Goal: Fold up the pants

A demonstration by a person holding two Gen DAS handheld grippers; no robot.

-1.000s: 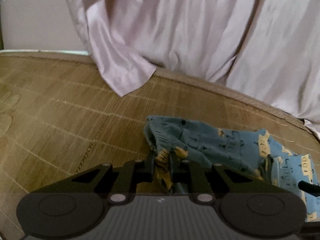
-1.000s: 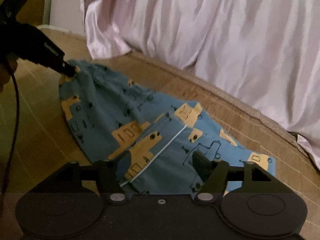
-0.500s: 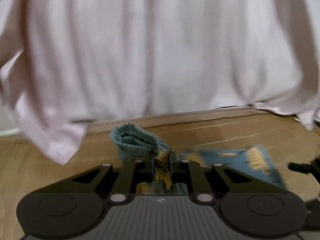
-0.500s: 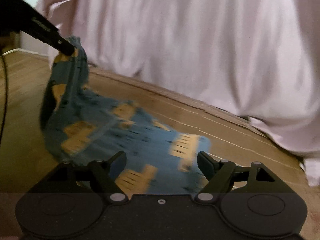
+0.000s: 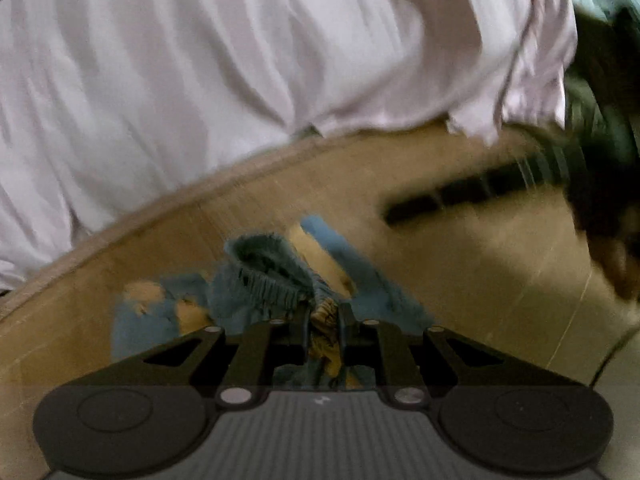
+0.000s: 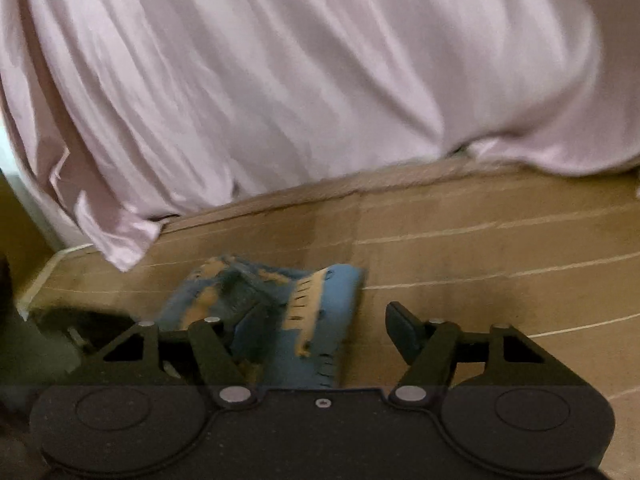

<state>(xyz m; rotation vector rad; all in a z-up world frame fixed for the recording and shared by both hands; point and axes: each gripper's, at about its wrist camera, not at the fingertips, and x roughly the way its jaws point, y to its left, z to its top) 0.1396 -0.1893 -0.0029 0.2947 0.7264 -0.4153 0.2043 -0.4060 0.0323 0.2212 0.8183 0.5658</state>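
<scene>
L gripper (image 5: 323,316) fingers clamped on bunched waistband of blue/yellow pants (image 6: 316,320), rest on woven mat (image 6: 480,248). R gripper (image 6: 320,328) fingers spread wide, empty. No legible writing.

left tool (image 5: 323,320) clamped on blue pants (image 5: 280,276), woven mat (image 5: 460,272)
</scene>
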